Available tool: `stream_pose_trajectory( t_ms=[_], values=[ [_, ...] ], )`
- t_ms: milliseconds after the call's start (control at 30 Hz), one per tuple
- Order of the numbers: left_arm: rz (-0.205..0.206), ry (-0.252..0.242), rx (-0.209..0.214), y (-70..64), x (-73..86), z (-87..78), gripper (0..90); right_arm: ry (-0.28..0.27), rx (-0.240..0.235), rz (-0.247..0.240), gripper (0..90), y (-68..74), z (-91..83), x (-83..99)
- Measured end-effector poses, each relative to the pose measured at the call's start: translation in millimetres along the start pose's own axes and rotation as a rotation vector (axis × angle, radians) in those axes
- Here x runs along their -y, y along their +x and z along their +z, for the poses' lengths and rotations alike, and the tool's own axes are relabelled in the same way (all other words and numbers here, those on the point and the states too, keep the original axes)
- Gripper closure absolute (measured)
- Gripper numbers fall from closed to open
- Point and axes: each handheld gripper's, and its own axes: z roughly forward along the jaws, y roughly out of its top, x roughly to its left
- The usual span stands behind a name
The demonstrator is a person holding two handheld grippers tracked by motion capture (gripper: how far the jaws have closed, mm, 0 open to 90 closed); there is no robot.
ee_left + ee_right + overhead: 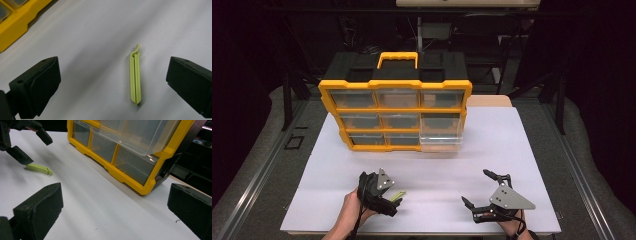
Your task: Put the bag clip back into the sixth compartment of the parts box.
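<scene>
Left tool (388,196) hovers low over the white counter (437,165), jaws spread wide, nothing between them held. Green clip (135,78) lies flat on the counter, closed, inside the gap between those jaws but nearer the right-hand one in the left gripper view; touching neither. In the high view the clip (399,193) shows just at the left tool's tip, near the counter's front edge. From the right gripper view the clip (39,168) lies just beside the left tool's lower jaw tip; contact cannot be told from there.

Right tool (482,192) sits near the front right of the counter, well apart from the clip, jaws wide apart and empty.

Yellow organiser (395,112) stands upright at the back of the counter, black handle side up, three rows of clear drawers. The clear drawer (441,134) on its right side is pulled out toward the person; others are flush.
</scene>
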Motion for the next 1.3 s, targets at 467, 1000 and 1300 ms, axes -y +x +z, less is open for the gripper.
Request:
stream_pose_trajectory(
  t_ms=[467, 1000, 1300],
  values=[
    [0.076, 0.057, 0.044, -9.0, -7.8, 2.4, 39.6, 0.006, 0.002, 0.002, 0.0, -0.5, -0.3, 0.5],
    [0.084, 0.137, 0.095, -10.7, -5.4, 11.3, 70.9, 0.008, -0.014, -0.007, 0.0, 0.8, 0.1, 0.4],
    [0.044, 0.140, 0.119, -6.9, -4.8, 12.2, 78.8, 0.010, -0.017, -0.012, 0.0, 1.2, 0.5, 0.3]
  ],
)
